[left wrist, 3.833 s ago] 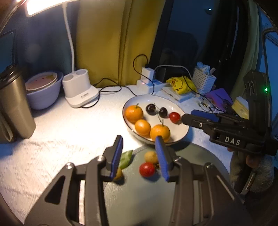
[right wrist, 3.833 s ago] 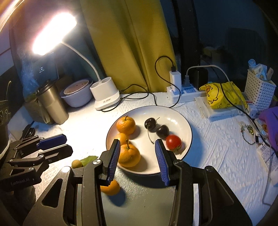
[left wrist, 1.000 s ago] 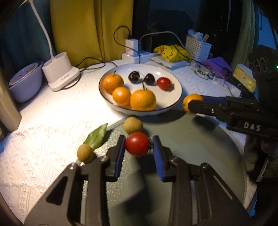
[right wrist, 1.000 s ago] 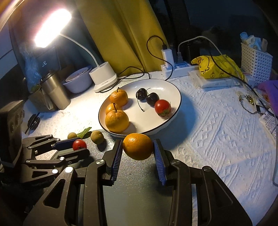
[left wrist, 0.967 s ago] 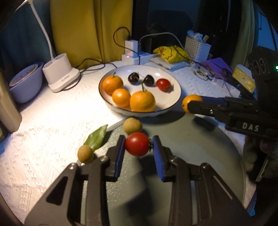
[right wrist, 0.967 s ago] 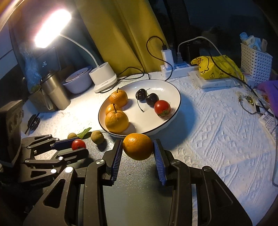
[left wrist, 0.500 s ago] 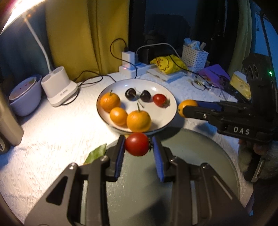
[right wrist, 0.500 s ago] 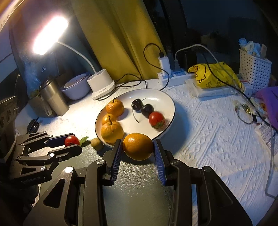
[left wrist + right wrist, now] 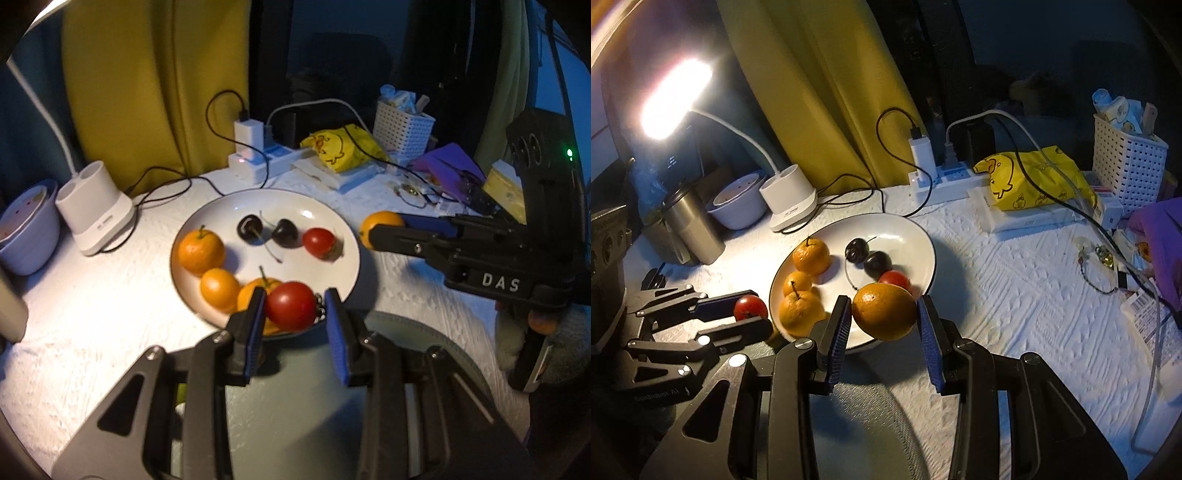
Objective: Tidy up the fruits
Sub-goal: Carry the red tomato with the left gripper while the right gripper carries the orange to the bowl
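Both grippers have carried their fruit up from the grey mat to the plate (image 9: 347, 232): the left gripper (image 9: 293, 306) has its jaws clamped on a tomato (image 9: 291, 305) over the near rim, while the right gripper (image 9: 882, 312) has its jaws clamped on an orange (image 9: 884, 311) just beside it. Best, I'd say, to bring each down low over bare white (there's room past the cherries (image 9: 267, 229)) before easing the jaws apart, so nothing rolls onto the desk (image 9: 1015, 295).

A glossy red tomato (image 9: 291, 305) sits clamped in the left claw (image 9: 293, 317); a dimpled orange (image 9: 884, 311) is pinched in the right claw (image 9: 883, 323), plate (image 9: 919, 236) of fruit just beyond both.
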The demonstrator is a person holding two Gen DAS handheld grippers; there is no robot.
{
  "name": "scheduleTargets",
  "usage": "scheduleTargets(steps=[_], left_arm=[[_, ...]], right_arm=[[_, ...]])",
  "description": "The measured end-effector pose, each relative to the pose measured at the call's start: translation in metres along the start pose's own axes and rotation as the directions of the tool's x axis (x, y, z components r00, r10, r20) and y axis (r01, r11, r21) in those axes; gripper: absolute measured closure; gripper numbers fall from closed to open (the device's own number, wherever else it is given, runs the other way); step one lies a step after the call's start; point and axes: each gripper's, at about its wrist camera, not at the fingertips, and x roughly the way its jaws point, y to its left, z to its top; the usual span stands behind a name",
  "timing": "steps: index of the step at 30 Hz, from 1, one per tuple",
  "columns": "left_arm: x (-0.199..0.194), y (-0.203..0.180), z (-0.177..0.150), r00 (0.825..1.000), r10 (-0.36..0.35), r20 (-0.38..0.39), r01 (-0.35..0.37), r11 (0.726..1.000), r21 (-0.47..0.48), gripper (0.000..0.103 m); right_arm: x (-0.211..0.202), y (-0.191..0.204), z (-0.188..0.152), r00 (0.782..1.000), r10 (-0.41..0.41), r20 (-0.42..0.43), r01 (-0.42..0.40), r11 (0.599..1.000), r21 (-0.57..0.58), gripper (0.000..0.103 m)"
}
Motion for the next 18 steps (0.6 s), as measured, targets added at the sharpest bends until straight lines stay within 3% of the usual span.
scheduleTargets(steps=[18], left_arm=[[0.037, -0.012, 0.013, 0.997, -0.063, -0.039, 0.064, 0.998, 0.017, 0.069]], right_arm=[[0.020, -0.020, 0.009, 1.000, -0.005, -0.010, 0.005, 1.000, 0.016, 0.064]])
